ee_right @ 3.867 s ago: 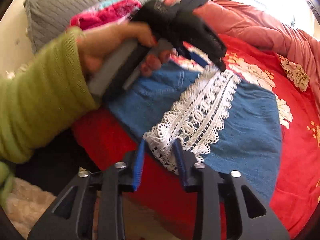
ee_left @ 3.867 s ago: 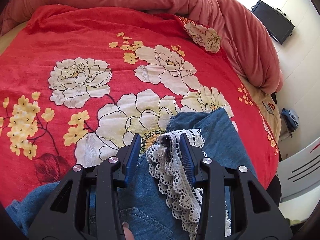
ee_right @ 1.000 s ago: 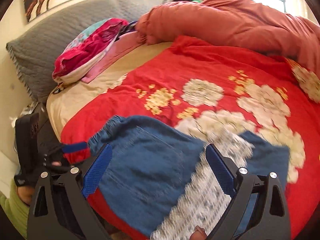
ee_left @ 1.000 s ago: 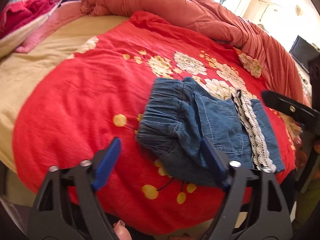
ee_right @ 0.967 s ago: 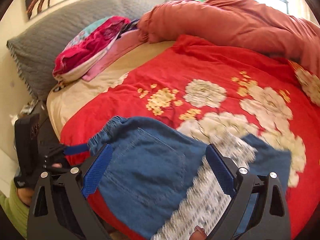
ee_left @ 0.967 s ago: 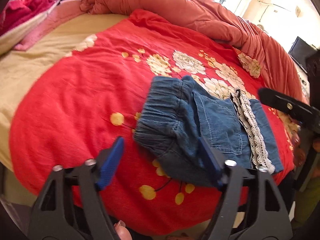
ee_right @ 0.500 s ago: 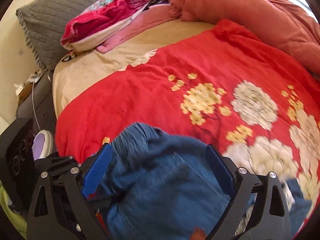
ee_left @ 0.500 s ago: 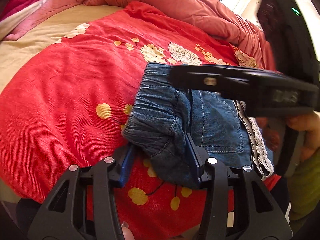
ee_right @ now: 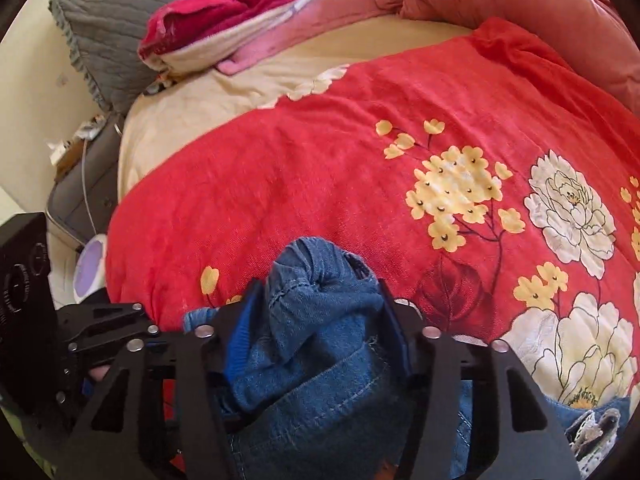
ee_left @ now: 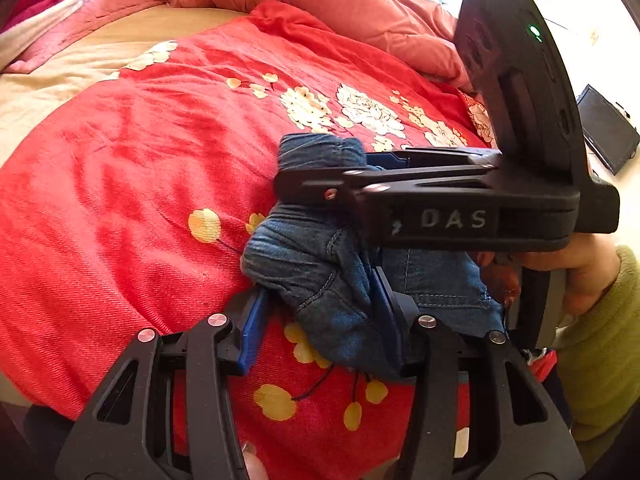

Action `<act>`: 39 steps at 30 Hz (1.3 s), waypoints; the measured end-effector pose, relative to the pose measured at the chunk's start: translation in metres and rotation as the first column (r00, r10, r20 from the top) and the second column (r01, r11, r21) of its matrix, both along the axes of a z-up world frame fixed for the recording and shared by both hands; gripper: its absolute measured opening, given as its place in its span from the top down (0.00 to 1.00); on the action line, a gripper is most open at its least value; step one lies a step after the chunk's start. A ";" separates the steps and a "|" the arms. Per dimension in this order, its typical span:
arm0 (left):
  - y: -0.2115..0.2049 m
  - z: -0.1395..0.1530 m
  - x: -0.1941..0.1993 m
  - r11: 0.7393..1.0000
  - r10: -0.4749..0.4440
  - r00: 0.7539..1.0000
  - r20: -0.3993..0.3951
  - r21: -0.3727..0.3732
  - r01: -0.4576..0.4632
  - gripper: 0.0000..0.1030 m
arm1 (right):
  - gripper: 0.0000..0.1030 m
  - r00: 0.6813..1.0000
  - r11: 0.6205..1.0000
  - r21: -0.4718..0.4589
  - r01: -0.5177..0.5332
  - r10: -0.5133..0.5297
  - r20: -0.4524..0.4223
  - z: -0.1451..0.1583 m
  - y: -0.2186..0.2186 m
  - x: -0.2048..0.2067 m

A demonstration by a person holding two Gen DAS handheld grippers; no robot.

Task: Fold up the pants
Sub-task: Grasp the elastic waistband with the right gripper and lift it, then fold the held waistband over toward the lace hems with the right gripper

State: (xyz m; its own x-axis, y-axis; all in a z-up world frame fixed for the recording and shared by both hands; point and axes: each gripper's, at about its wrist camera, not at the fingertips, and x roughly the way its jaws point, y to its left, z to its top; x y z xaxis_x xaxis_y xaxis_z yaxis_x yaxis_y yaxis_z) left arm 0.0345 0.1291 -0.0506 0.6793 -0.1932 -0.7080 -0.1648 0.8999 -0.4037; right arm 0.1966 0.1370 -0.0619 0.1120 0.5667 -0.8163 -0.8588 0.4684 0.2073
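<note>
The blue denim pants (ee_left: 320,264) lie near the front edge of a red floral blanket (ee_left: 140,160), waistband towards me. My left gripper (ee_left: 318,320) is shut on the near corner of the waistband, which bunches between its blue pads. My right gripper (ee_left: 296,176) reaches in from the right over the far corner of the waistband. In the right wrist view its jaws are closing, and a wad of denim (ee_right: 320,280) is squeezed between the pads of the right gripper (ee_right: 318,332). A scrap of white lace trim (ee_right: 592,432) shows at the lower right.
A rust-pink duvet (ee_left: 320,8) is heaped along the far side of the bed. A grey pillow (ee_right: 104,20) and folded magenta bedding (ee_right: 240,4) lie at the head. A nightstand (ee_right: 80,184) stands left of the bed. A hand in a green sleeve (ee_left: 600,300) holds the right tool.
The left jaws closed on the near waistband corner and bunched it. The right gripper swung left to the far waistband corner, dropped, and narrowed from wide open onto the denim.
</note>
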 end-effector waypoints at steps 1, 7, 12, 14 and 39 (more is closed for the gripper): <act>0.000 0.000 -0.002 1.000 0.000 1.000 0.003 -0.004 0.000 0.60 | 0.57 1.000 1.000 0.023 0.004 -0.004 -0.011 0.002 -0.005 0.001; 0.003 0.004 -0.009 0.999 0.002 0.999 0.054 -0.054 0.001 0.46 | 0.65 0.997 0.981 0.189 0.032 -0.017 -0.082 0.025 -0.035 0.004; 0.001 0.015 -0.019 0.996 0.015 0.997 0.082 -0.090 -0.008 0.35 | 0.65 0.995 0.956 0.292 0.033 -0.004 -0.100 0.048 -0.065 -0.001; 0.000 0.016 -0.019 0.989 0.017 0.997 0.079 -0.146 -0.005 0.34 | 0.65 0.996 0.950 0.311 0.032 -0.002 -0.094 0.056 -0.075 -0.003; -0.132 0.060 0.029 0.948 -0.212 0.972 0.102 -0.219 0.230 0.58 | 0.65 0.985 0.887 0.429 0.170 -0.163 -0.053 0.080 -0.231 0.012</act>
State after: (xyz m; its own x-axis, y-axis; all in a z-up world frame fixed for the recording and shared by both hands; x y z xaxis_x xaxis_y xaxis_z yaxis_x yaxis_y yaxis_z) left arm 0.0637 -0.0030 0.0094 0.6512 -0.4945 -0.5756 0.0667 0.7929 -0.6057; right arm 0.2086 -0.0937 0.0185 0.2258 0.8370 -0.4985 -0.7713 0.4661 0.4333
